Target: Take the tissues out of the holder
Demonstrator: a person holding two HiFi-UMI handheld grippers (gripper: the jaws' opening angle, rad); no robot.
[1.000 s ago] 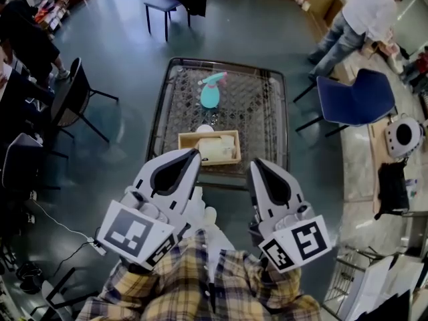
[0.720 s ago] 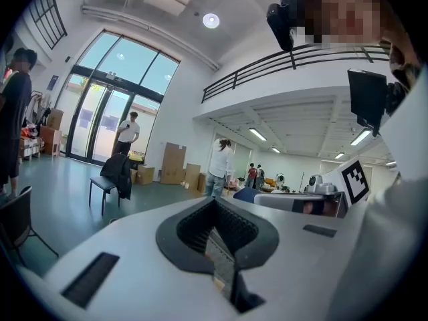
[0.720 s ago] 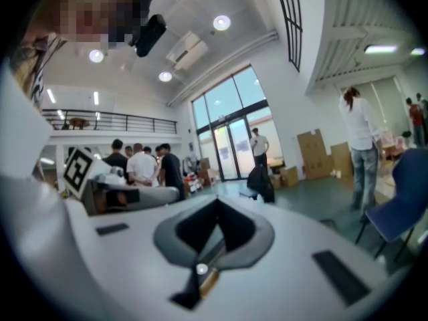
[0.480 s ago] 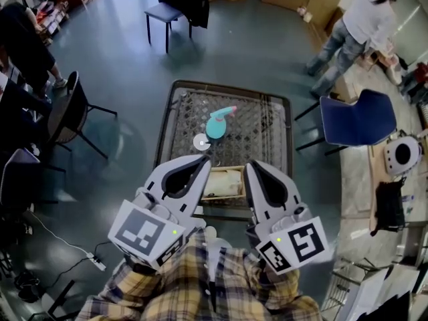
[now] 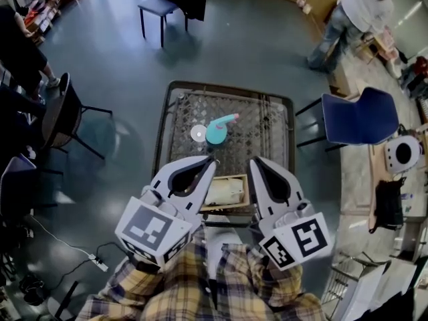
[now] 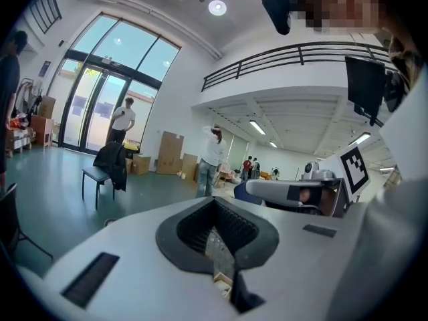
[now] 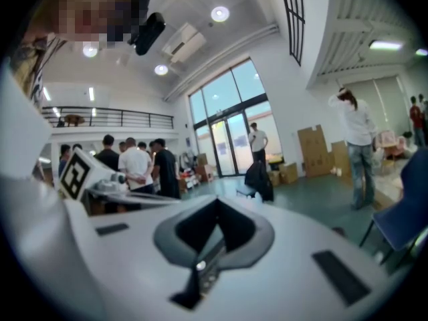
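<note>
Grippers, one in each of your hands, point away from you over the near edge of a low table [image 5: 267, 122] with a dark frame and a patterned mesh top. The head view looks down on them past your plaid sleeves [image 5: 167, 293].

Your left gripper [image 5: 212, 160] has its jaws pressed fully together, with nothing between them. Your right gripper [image 5: 253, 160] looks the same: jaws together, nothing held. Each carries a cube with black and white square markers at the end nearest you.

The wooden tissue holder [image 5: 246, 194], an open rectangular box, sits on the table below and between the two grippers. Their bodies cover both of its ends, so only its middle shows in the gap between them. The pale tissues [image 5: 224, 189] lie inside it. Whether either gripper touches the holder cannot be told from above.

Just beyond the tip of your left gripper stands a teal spray bottle [image 5: 215, 132] with a pink trigger. A small white round object [image 5: 198, 132] sits just beside it, on its left.

Off the table, well to the right of your right gripper, is a blue chair [image 5: 358, 116]. Far ahead of your left gripper is a dark stool [image 5: 155, 7] with a dark garment draped on it. Far ahead to the right stands a person in a white top [image 5: 351, 12].
</note>
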